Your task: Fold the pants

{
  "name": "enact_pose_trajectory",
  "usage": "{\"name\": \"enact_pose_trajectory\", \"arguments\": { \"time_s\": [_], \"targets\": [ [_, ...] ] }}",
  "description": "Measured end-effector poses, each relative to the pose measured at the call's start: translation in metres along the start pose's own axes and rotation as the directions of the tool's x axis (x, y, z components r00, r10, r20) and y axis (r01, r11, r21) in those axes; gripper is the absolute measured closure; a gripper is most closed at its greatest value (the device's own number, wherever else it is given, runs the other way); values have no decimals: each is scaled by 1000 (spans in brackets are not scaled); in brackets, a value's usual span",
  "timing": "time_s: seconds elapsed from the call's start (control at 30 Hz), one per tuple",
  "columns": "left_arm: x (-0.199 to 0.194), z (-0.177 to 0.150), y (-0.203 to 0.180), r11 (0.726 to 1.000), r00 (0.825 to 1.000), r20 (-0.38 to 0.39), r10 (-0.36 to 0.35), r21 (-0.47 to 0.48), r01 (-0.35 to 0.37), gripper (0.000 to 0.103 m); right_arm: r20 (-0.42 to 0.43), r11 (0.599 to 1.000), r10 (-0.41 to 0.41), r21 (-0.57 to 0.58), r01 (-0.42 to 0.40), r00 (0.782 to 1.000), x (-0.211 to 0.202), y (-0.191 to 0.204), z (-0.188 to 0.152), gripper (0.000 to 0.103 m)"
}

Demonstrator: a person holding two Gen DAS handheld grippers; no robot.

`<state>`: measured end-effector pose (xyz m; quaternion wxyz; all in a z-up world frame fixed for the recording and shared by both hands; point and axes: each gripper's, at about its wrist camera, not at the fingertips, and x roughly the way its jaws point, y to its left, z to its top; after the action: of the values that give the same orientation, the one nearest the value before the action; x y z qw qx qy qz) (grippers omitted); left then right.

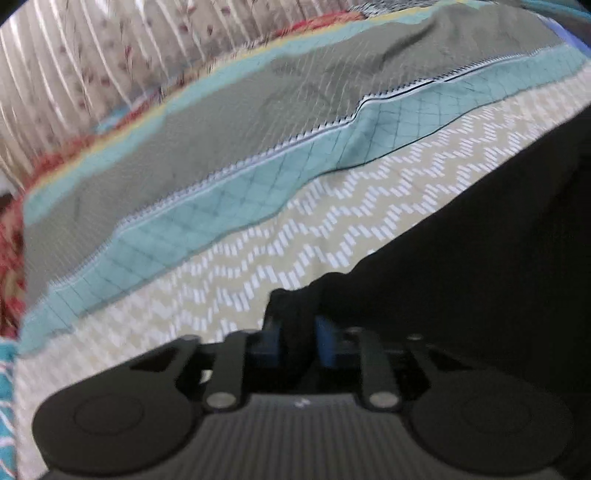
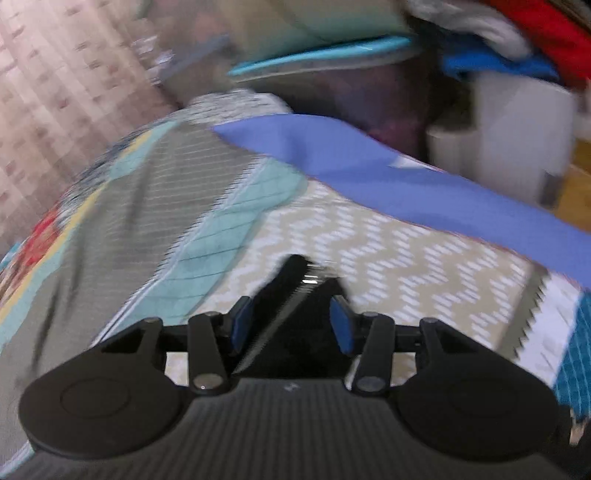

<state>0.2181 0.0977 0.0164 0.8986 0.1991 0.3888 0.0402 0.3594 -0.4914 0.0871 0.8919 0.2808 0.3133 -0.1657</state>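
The black pants (image 1: 480, 240) lie across the right side of the left wrist view, over a patchwork bedspread (image 1: 332, 229). My left gripper (image 1: 295, 332) is shut on a bunched edge of the pants, black cloth pinched between its blue pads (image 1: 325, 343). In the right wrist view my right gripper (image 2: 291, 321) holds a black fold of the pants (image 2: 291, 295) with a zipper between its blue pads (image 2: 341, 325); the jaws stand fairly wide around the cloth. Both views are blurred by motion.
The bed carries a quilt with teal (image 1: 229, 221), grey (image 1: 221, 140) and zigzag beige patches. A blue cloth (image 2: 388, 173) lies at the bed's far edge. A patterned curtain (image 1: 74, 66) hangs behind. White containers (image 2: 517, 122) and piled clothes (image 2: 535, 33) stand beyond the bed.
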Motion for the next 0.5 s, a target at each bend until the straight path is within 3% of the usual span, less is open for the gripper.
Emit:
{"name": "enact_pose_trajectory", "arguments": {
  "time_s": [0.13, 0.27, 0.33, 0.4, 0.5],
  "targets": [
    [-32, -1, 3, 998, 996, 72, 53, -40, -50, 92, -9, 996, -16, 92, 16, 1000, 3, -23, -12, 53],
    [-83, -5, 9, 989, 977, 177, 119, -113, -100, 92, -62, 994, -9, 105, 16, 998, 25, -19, -14, 54],
    [-106, -9, 11, 982, 967, 210, 146, -150, -115, 92, -81, 994, -5, 111, 14, 997, 36, -15, -13, 86],
    [-128, -13, 10, 974, 952, 244, 185, -171, -146, 92, -68, 994, 1, 108, 6, 998, 34, -12, -11, 87],
    [-160, -22, 8, 966, 938, 284, 200, -215, -141, 92, -2, 980, 120, 159, -118, 993, 1, -18, -3, 88]
  ]
}}
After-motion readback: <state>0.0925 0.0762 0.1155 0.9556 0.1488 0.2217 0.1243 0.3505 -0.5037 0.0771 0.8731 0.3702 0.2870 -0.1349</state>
